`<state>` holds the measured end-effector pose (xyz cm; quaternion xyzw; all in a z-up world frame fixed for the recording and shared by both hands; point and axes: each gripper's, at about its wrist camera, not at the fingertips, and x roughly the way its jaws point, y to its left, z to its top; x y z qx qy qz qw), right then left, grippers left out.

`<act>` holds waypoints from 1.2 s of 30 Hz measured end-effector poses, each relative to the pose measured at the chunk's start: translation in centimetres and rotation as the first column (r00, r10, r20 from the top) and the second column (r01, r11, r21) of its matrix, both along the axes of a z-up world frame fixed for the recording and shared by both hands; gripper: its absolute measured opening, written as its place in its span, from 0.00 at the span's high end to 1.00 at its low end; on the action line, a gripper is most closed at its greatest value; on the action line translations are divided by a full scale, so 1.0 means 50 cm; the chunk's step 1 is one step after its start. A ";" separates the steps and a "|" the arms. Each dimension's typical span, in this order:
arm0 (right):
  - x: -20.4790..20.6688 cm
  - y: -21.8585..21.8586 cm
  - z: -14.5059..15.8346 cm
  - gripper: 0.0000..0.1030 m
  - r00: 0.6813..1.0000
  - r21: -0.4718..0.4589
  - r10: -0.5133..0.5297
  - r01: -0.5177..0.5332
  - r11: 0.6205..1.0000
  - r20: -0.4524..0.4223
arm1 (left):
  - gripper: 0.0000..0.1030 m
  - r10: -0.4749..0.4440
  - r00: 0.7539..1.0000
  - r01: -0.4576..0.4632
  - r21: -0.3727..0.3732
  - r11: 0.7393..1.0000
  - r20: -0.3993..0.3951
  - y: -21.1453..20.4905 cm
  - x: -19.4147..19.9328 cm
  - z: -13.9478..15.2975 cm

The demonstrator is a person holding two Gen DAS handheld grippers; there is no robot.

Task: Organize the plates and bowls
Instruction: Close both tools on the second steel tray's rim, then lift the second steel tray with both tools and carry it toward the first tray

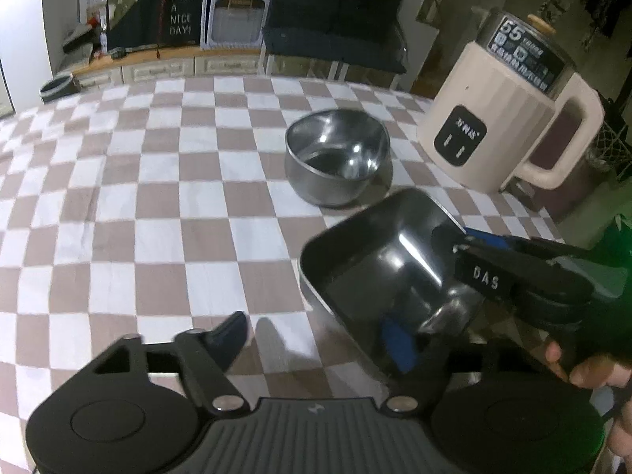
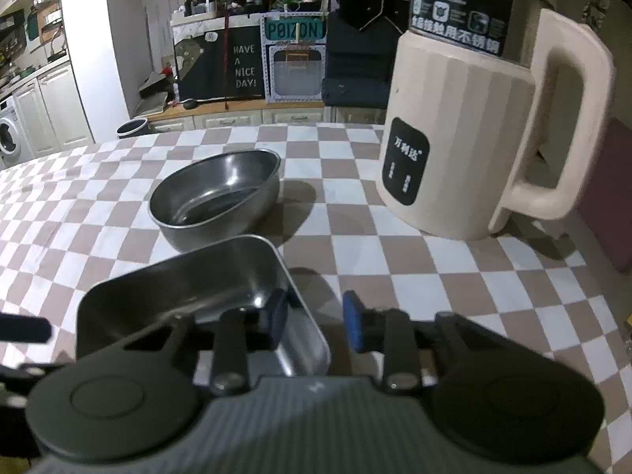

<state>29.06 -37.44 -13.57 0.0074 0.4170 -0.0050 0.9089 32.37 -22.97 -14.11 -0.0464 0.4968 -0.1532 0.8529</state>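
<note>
A rectangular steel tray (image 1: 375, 260) (image 2: 177, 288) lies on the checked tablecloth, and a round steel bowl (image 1: 335, 158) (image 2: 217, 197) stands just beyond it. My left gripper (image 1: 316, 324) is open across the tray's near left corner, with one finger on the cloth outside and its blue pad inside. My right gripper (image 1: 466, 239) (image 2: 314, 320) straddles the tray's right wall, dark finger inside and blue pad outside. A small gap shows between that pad and the wall, so it reads as open.
A tall cream electric kettle (image 1: 501, 118) (image 2: 454, 138) with a handle stands to the right of the bowl. The checked tablecloth (image 1: 138, 197) stretches away to the left. A hand (image 1: 584, 371) holds the right gripper. Cabinets and clutter stand beyond the table's far edge.
</note>
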 end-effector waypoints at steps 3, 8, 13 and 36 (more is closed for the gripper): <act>0.002 0.004 0.004 0.80 1.000 0.006 0.001 -0.001 1.000 -0.020 | 0.48 0.000 0.999 -0.001 -0.041 0.999 -0.034 0.008 0.002 -0.007; -0.015 -0.007 0.008 0.88 0.999 0.036 0.007 -0.005 0.999 -0.051 | 0.74 -0.014 0.999 0.011 -0.076 0.997 -0.036 0.007 -0.004 0.001; -0.042 -0.021 0.004 0.92 0.996 0.081 -0.011 0.018 0.997 -0.091 | 0.78 -0.015 1.000 0.013 -0.100 0.995 -0.015 0.009 -0.006 0.015; -0.040 -0.012 0.009 0.94 0.996 0.075 -0.047 0.052 0.996 -0.069 | 0.94 -0.002 0.999 0.005 -0.091 0.996 0.042 0.018 0.010 0.005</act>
